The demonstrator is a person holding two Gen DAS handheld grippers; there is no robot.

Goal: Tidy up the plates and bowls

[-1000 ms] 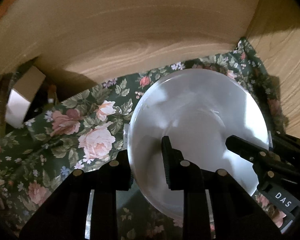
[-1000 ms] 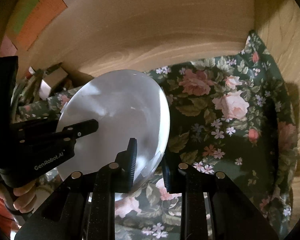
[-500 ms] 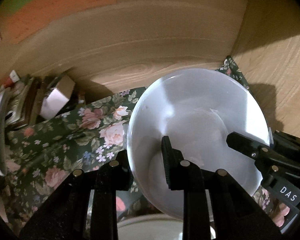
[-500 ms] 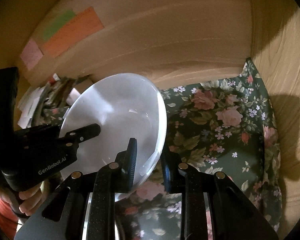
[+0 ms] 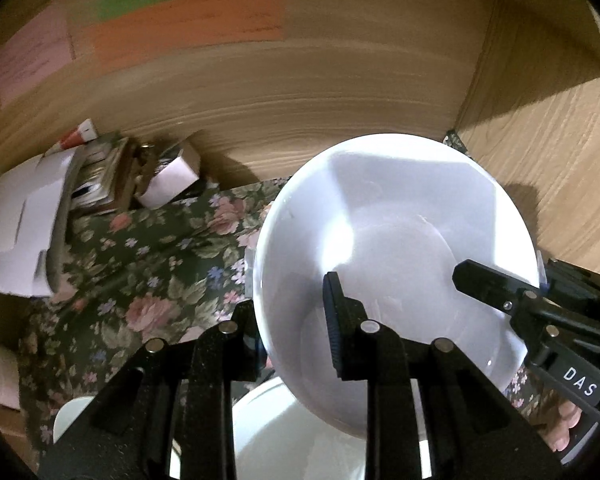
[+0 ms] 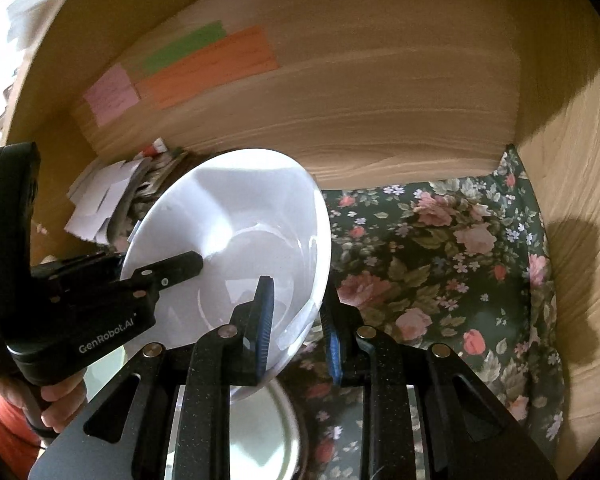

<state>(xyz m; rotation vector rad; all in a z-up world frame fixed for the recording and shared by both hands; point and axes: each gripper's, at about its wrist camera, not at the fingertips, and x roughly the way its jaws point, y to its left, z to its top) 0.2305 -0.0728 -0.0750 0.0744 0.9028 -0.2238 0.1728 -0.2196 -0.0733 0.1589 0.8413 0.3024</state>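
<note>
A white bowl (image 5: 396, 240) hangs tilted in the air above the floral cloth (image 5: 148, 280), held on two sides. My left gripper (image 5: 292, 300) is shut on its near left rim, one finger inside and one outside. My right gripper (image 6: 296, 292) is shut on the bowl's (image 6: 236, 232) right rim in the same way. Each view shows the other gripper clamped on the far side: the right gripper (image 5: 512, 288) and the left gripper (image 6: 148, 266). Below the bowl sits another white dish (image 5: 292, 440), also seen in the right wrist view (image 6: 260, 432).
Wooden walls (image 6: 380, 100) close in the back and right, with orange, green and pink notes (image 6: 208, 68) stuck on. Papers and small boxes (image 5: 60, 208) pile up at the back left. A small white dish edge (image 5: 72, 416) shows at the lower left. A hand (image 6: 60, 400) grips the left tool.
Both grippers have raised the bowl and drawn it back from the cloth. The wall notes, the paper pile and the white dish underneath have come into view.
</note>
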